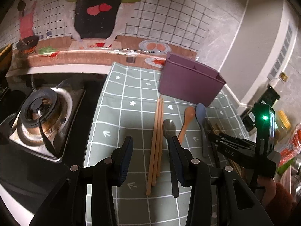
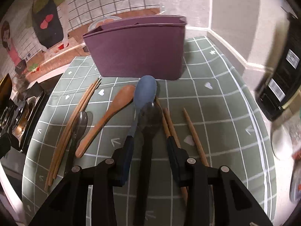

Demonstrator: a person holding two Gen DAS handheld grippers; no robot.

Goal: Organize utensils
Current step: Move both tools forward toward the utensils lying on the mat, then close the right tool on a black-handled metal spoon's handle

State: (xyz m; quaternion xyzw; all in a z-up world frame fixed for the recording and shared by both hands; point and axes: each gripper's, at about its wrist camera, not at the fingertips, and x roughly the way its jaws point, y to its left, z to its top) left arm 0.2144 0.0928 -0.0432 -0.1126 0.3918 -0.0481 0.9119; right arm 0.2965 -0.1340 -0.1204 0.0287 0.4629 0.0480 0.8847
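The right gripper (image 2: 148, 141) hangs low over a green checked mat (image 2: 216, 113) on the tabletop, its fingers apart on either side of a dark spoon (image 2: 150, 118) whose handle runs back between them. The fingers do not appear to grip it yet. By this reading the step in hand is the first pick-up, and the next move calls for closing on the spoon's handle and lifting it toward the holder.

Just to the gripper's left lies a blue spoon (image 2: 145, 92), touching or overlapping the dark one, then a wooden spoon (image 2: 107, 116). Just to its right lie loose chopsticks (image 2: 193, 131), close enough for a fingertip to catch.

Straight ahead stands the purple utensil holder (image 2: 137, 50), upright, with a divider inside; nothing shows in it.

The left gripper (image 1: 150, 146) hovers with fingers apart over a bundle of chopsticks (image 1: 156, 141), holding nothing. A grey spoon (image 1: 169, 128) lies just beside its right finger. Far to its left is a gas burner (image 1: 41, 113) past the mat's edge.

Open mat lies ahead of both grippers; bottles and packets crowd the far right.
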